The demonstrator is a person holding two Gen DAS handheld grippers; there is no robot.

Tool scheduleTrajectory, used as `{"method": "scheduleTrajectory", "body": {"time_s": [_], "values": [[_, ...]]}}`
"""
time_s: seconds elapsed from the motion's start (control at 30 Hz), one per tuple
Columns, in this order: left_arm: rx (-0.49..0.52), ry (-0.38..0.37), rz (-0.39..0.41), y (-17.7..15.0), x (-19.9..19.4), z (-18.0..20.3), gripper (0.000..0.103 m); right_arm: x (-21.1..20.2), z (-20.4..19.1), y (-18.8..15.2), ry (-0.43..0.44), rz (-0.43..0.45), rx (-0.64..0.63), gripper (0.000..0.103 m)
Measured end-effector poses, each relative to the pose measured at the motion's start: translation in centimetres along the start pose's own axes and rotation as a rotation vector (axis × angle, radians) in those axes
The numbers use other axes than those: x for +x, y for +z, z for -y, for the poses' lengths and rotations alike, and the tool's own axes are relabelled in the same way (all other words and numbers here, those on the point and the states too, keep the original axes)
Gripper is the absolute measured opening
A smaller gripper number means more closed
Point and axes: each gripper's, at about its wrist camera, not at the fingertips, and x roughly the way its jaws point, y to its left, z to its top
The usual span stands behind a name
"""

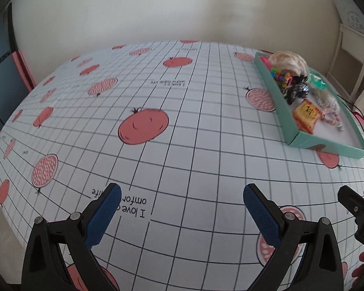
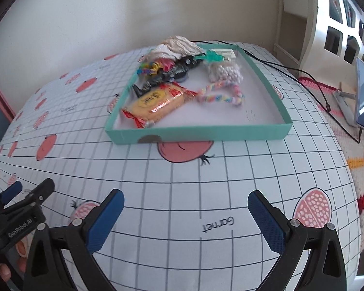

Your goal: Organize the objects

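Nearest to me are my own blue-padded fingers: my left gripper [image 1: 182,208] is spread wide and holds nothing, hovering over the gridded pomegranate-print cloth [image 1: 157,101] that covers the counter. Just beside it, my right gripper [image 2: 185,214] is spread just as wide and is just as empty, low over the same cloth.

Moving rightward across the counter, the stretch of cloth in front of my left gripper carries no loose item that I can see. Everything sits in the teal tray [image 2: 206,132], which lies well ahead of my right gripper and far to the right in the left wrist view. In its left half lies a yellow snack packet [image 2: 155,105] with red crimped ends, with a black crinkled wrapper [image 2: 167,75] and a multicoloured bead toy [image 2: 149,66] behind it, and a crumpled beige bundle [image 2: 177,46] at the far corner. Further right are a pastel braided cord [image 2: 220,94], a bag of pale beads [image 2: 224,71] and a green-handled item [image 2: 212,55]. The tray's near right part is bare.

I judge the gathering to be at or near its end, since nothing loose shows on the cloth. A next move would need something outside these views, or tidying inside the tray.
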Motion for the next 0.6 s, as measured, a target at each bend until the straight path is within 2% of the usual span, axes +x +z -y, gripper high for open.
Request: {"method": "scheduleTrajectory", "body": {"time_s": [0.6], "values": [[0.008,-0.014,-0.007,-0.5,1.8,0.3,0.101,2.3,0.0,-0.5,-0.079,0.013,-0.037,0.103]]}}
